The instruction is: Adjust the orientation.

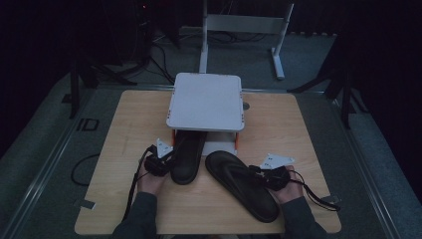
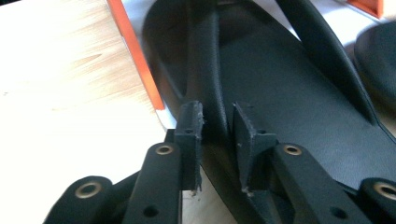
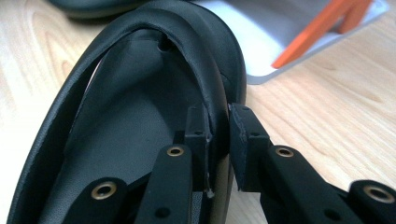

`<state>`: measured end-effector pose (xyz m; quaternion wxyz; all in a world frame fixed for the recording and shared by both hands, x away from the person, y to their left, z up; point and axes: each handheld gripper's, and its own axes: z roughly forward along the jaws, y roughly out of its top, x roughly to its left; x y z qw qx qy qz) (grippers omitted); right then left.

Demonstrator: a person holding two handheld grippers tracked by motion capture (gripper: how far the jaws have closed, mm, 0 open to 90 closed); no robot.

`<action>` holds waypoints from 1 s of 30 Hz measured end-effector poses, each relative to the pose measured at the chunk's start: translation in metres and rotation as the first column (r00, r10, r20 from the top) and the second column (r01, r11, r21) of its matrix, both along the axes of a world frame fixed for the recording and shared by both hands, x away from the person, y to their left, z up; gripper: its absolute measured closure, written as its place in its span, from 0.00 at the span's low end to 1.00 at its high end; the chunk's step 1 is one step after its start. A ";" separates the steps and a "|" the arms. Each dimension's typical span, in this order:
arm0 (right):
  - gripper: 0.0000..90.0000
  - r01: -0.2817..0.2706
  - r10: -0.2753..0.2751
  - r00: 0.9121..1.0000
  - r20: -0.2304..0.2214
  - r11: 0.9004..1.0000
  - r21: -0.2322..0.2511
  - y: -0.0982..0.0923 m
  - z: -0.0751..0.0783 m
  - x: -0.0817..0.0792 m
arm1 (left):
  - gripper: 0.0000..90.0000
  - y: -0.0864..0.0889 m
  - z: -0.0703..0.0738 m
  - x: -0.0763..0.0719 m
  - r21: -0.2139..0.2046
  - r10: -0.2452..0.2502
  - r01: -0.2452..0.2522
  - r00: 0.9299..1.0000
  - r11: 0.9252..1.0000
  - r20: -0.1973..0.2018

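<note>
Two black flip-flops are on the wooden table. The left flip-flop lies with its toe end under the white rack, on the rack's lower plate. My left gripper is shut on its near strap. The right flip-flop lies at an angle on the bare table in front of the rack. My right gripper is shut on its right strap.
The rack has a white top shelf, orange posts and a white base plate. A white stand frame and cables are on the floor beyond the table. A hand holds each gripper near the table's front edge.
</note>
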<state>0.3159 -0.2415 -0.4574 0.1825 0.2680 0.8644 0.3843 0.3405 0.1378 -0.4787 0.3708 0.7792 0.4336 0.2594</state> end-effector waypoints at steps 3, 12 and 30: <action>0.87 0.032 -0.032 0.999 0.004 0.999 0.041 0.000 0.003 0.000 | 0.85 0.004 0.001 -0.007 0.019 -0.029 0.028 1.000 0.999 0.004; 0.87 0.227 -0.229 0.973 0.020 0.973 0.048 0.014 -0.001 0.010 | 0.77 0.012 0.003 -0.029 0.012 -0.004 0.004 1.000 1.000 0.022; 0.68 0.259 -0.259 0.966 -0.003 0.965 -0.031 -0.036 -0.010 -0.031 | 0.58 -0.039 0.008 -0.043 -0.017 -0.136 0.137 0.991 0.990 0.013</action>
